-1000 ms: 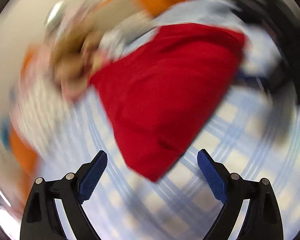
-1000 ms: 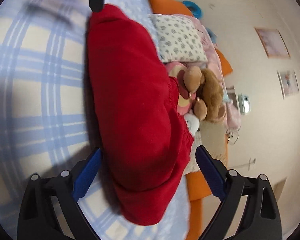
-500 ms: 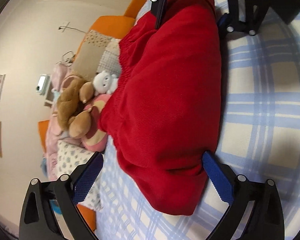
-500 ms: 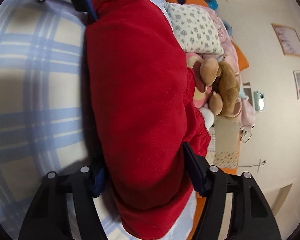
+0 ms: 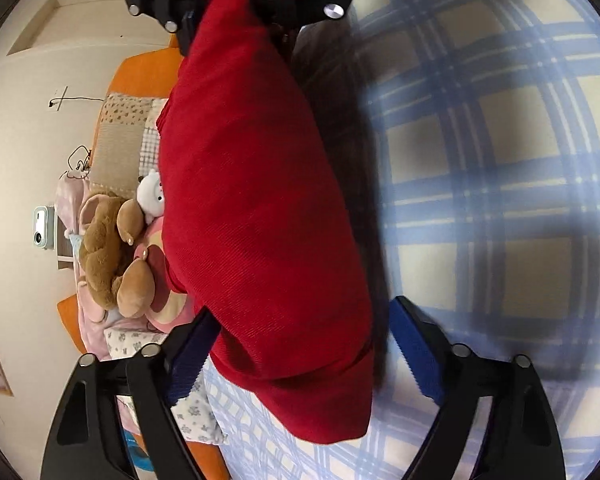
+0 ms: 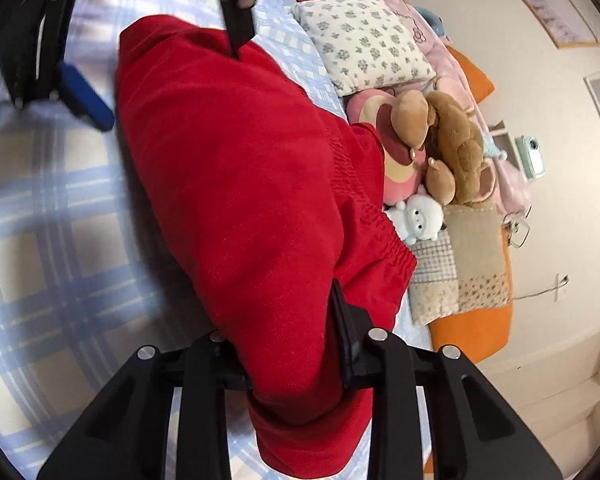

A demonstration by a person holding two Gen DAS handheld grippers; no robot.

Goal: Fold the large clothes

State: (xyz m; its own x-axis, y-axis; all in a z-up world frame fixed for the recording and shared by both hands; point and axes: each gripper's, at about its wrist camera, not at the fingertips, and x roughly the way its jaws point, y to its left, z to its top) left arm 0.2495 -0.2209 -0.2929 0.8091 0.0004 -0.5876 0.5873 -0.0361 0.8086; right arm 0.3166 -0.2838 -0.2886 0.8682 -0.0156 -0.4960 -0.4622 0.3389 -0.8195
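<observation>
Two claws closing on ribbed red garment (image 5: 260, 216); left grip unclear.

One red garment (image 6: 252, 208) lies on one blue and cream checked bedsheet (image 5: 500, 200); two grippers are there, the left gripper (image 5: 300, 364) and the right gripper (image 6: 288, 344); each one has two fingers; one brown plush toy (image 6: 452, 148), one small white plush toy (image 6: 420, 220) and one round pink striped cushion (image 6: 396, 160); one flowered pillow (image 6: 364, 40) and one patchwork pillow (image 6: 464, 264); two framed pictures (image 6: 556, 16) hang on the wall.
</observation>
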